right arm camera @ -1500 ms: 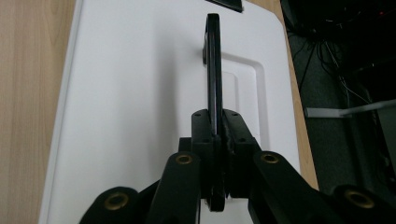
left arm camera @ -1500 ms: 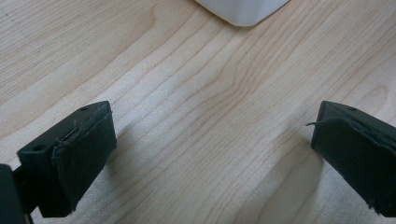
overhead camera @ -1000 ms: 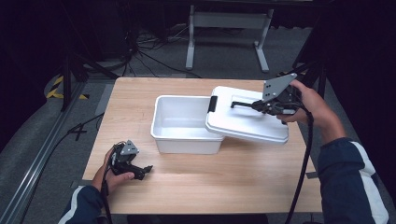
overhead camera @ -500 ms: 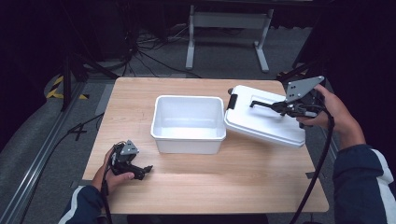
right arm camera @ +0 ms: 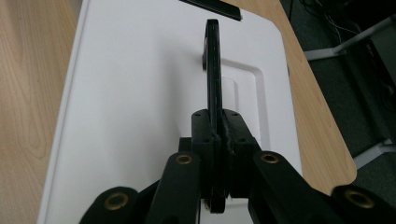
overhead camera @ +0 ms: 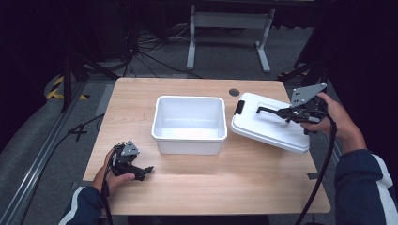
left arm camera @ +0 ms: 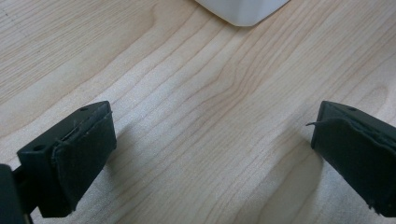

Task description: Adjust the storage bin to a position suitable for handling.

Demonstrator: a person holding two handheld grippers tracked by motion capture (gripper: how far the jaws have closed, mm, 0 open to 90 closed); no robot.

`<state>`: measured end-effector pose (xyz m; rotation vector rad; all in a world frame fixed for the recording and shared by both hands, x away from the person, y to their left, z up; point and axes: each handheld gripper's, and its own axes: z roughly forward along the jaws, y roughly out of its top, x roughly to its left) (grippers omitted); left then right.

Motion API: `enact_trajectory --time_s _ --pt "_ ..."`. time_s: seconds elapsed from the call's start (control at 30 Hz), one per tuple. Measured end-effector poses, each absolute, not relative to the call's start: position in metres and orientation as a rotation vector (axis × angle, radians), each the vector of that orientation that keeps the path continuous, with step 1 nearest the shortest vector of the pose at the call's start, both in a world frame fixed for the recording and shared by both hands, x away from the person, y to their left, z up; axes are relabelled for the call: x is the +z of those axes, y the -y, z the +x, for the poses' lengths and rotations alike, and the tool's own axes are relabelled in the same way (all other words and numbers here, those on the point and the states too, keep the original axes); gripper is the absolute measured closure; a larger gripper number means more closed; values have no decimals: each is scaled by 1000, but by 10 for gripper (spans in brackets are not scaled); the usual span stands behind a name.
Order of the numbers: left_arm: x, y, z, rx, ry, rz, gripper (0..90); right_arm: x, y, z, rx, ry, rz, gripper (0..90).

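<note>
Right gripper (overhead camera: 285, 114): jaws pressed tight on the black handle (right arm camera: 213, 70) of the white lid (overhead camera: 270, 123), pinching it edge-on; the handle runs straight out ahead of the jaws, its far end joining the lid near a black latch (right arm camera: 211, 8) at the lid's far edge. Below the jaws, the lid's recessed panel shows just under the handle. Lid hangs tilted from the grip, its end nearer the tub lower, lying over the right part of the bench (overhead camera: 197, 187). Whether that low edge rests on the wood cannot be told. A hand (overhead camera: 339, 123) wraps the gripper body from the right, cable trailing down toward the sleeve.

Beyond the lid's latch end: white tub (overhead camera: 189, 124), open, empty inside, standing flat mid-bench, just beside the lid but apart from it.

Left gripper (overhead camera: 144, 171): jaws spread wide, nothing between them, bare wood grain under the gap. Pads (left arm camera: 79, 154) sit low at the bench surface. Ahead of these jaws, a corner of the tub (left arm camera: 243, 11), near but well clear. Left hand (overhead camera: 115, 176) rests on the front left of the bench.

A round cable hole (overhead camera: 234, 92) sits at the bench's far edge, beyond the tub and lid.
</note>
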<state>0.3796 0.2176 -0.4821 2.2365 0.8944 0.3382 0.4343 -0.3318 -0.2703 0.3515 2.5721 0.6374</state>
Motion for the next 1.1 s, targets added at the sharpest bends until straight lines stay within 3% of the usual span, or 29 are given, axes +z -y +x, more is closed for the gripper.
enact_trajectory --time_s 1.1 --pt "-482 -217 379 318 -904 2233 4 -349 331 467 641 -2656 478 852"
